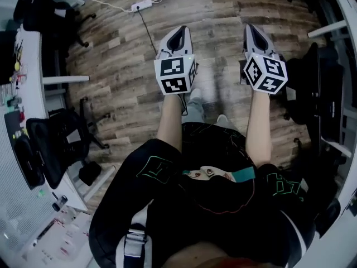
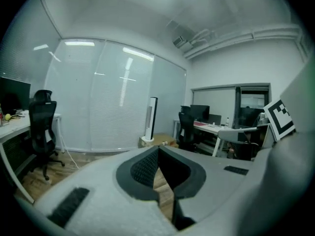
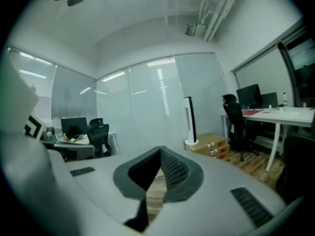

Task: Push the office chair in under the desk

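I stand on the wooden floor mid-room with both grippers held out in front. My left gripper [image 1: 179, 32] [image 2: 158, 149] and right gripper [image 1: 251, 30] [image 3: 160, 151] are shut with nothing between the jaws, and neither touches a chair. One black office chair [image 1: 60, 145] stands at my left, turned toward the white desk [image 1: 32, 77]. Another black chair [image 1: 313, 88] stands at my right by the right-hand desk [image 1: 340, 49]. A third chair [image 1: 43, 11] [image 2: 42, 127] is at the far left. Both gripper views look across the room at far chairs [image 2: 186, 128] [image 3: 235, 118].
A power strip [image 1: 141, 5] with its cable lies on the floor ahead. A tall white tower fan [image 2: 152, 118] [image 3: 190, 121] and cardboard boxes [image 3: 212, 144] stand by the frosted glass wall. Monitors and small items crowd the left desk.
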Motion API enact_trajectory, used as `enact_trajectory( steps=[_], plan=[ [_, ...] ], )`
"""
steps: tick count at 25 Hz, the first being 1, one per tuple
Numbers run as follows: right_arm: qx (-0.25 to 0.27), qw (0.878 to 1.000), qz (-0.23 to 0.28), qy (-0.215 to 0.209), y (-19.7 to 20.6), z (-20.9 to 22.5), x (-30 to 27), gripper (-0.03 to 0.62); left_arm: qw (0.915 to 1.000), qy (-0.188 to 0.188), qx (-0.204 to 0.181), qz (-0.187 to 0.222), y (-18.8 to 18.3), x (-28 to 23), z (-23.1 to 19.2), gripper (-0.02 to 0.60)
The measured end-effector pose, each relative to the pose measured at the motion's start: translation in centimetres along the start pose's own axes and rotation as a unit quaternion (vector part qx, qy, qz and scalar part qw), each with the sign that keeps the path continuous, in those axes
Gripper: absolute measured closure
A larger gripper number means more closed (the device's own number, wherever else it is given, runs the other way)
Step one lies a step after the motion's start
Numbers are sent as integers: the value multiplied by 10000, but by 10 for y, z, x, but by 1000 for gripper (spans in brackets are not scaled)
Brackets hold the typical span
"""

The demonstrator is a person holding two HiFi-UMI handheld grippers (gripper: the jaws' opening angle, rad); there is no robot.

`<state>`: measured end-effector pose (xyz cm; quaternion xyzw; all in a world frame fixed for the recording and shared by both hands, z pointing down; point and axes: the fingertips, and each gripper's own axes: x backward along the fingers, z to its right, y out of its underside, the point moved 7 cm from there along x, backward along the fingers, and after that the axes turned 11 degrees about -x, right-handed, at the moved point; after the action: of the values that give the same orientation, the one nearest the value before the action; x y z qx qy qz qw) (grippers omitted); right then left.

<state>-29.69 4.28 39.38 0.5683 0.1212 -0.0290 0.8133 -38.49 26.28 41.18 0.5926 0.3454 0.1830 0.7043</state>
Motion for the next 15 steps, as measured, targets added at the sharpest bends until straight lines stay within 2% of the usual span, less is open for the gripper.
enact_trajectory(
  steps=[5, 8, 10, 12, 15],
  plan=[
    [-220, 9939, 203, 1059, -1, 51, 24, 589, 9959, 881, -178, -60, -6, -57, 31, 574],
    [-401, 9829, 419, 1747, -4, 85, 56, 589, 9878, 1521, -345, -3, -15, -83, 68, 572],
    [-527, 9708, 600, 2260, -1, 102, 85, 589, 9769, 2076, -497, 52, -20, -97, 101, 574],
    [-618, 9570, 716, 2743, 5, 114, 114, 589, 9624, 2643, -617, 88, -22, -108, 136, 574],
    [-699, 9363, 820, 3341, 14, 133, 160, 589, 9413, 3291, -747, 96, -23, -115, 189, 572]
  ],
)
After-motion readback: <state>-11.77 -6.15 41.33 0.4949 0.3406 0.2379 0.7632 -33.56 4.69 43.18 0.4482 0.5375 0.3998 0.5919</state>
